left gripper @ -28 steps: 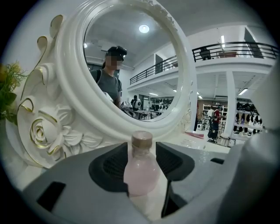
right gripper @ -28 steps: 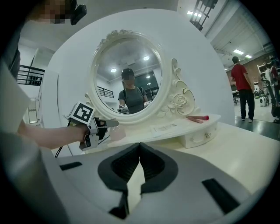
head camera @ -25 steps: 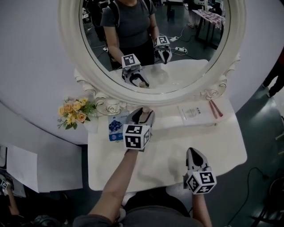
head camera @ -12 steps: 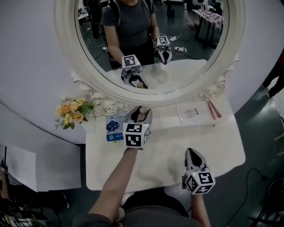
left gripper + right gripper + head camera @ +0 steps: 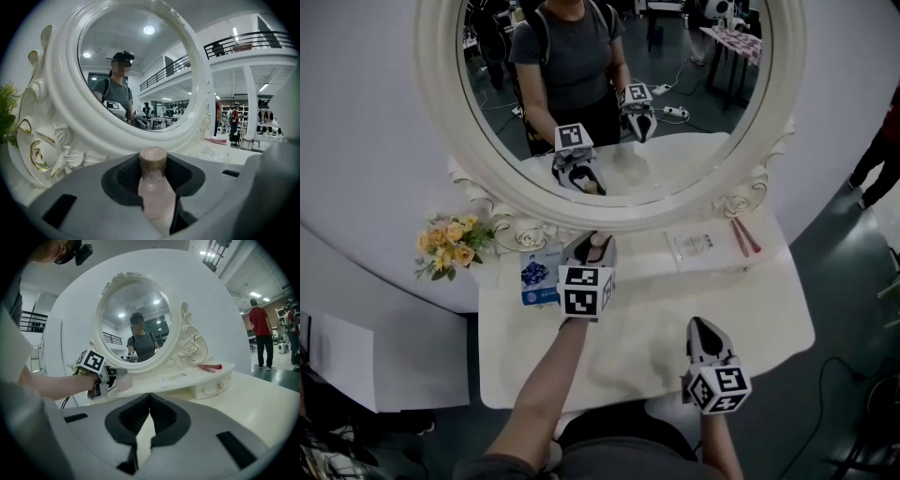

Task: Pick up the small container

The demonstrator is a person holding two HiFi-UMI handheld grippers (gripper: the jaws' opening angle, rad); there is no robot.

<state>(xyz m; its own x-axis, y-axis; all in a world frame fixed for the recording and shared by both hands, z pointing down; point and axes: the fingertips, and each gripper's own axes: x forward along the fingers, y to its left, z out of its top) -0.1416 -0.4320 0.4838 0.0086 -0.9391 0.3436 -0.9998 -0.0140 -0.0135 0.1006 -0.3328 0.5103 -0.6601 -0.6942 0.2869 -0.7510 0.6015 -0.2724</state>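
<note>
The small container [image 5: 154, 187] is a pale pink bottle with a brownish cap, standing at the foot of the mirror. It also shows in the head view [image 5: 598, 242] and, small, in the right gripper view [image 5: 123, 380]. My left gripper [image 5: 592, 247] reaches over it, so the bottle stands between the jaws [image 5: 155, 174], which are closing. A dark sliver still shows along the bottle's right side. My right gripper [image 5: 701, 330] hovers over the table's front right, its pads meeting and nothing between them [image 5: 150, 399].
A big oval mirror [image 5: 525, 202] in an ornate white frame rises behind the bottle. Yellow flowers [image 5: 448, 240] and a blue packet [image 5: 538, 277] lie at the left. A clear packet [image 5: 698, 246] and pink sticks [image 5: 743, 236] lie at the right on the white table [image 5: 759, 314].
My left gripper has stayed at the bottle by the mirror's foot, and its jaws look narrower around it. The right gripper has hardly moved.
</note>
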